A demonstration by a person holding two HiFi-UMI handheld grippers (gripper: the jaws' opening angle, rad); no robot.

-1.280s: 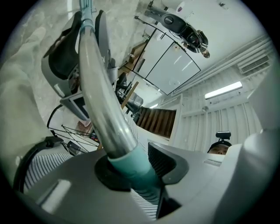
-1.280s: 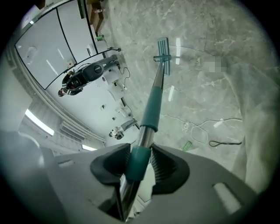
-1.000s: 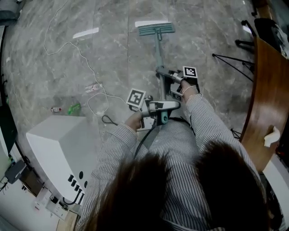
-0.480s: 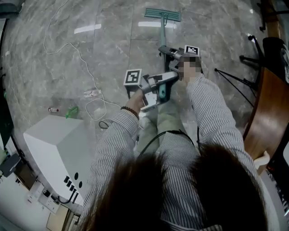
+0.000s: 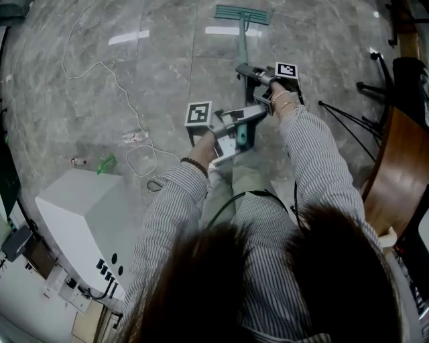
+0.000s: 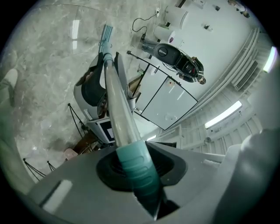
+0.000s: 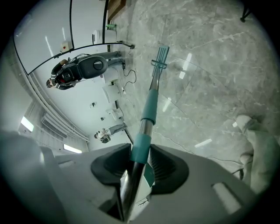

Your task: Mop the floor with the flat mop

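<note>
The flat mop's teal head [image 5: 241, 13] lies on the grey marble floor at the top of the head view, and its pole [image 5: 242, 43] runs back toward me. My right gripper [image 5: 251, 72] is shut on the pole, its pads pressing a teal sleeve [image 7: 141, 148]. Lower down, my left gripper [image 5: 236, 130] holds the handle's teal end grip [image 6: 138, 168]. Its jaws have just been closing, and the grip sits between them, pressed by the pads. The left gripper view shows the mop head [image 6: 106, 33] far off, and so does the right gripper view [image 7: 161, 54].
A white cable [image 5: 100, 67] loops over the floor at left, near a small green item [image 5: 104, 163]. A white cabinet [image 5: 87, 214] stands at lower left. A wooden table [image 5: 395, 167] and black tripod legs [image 5: 342, 110] are at right.
Both grippers and the mop have moved forward: the mop head now lies higher in the head view. Between half a second ago and now little has shifted.
</note>
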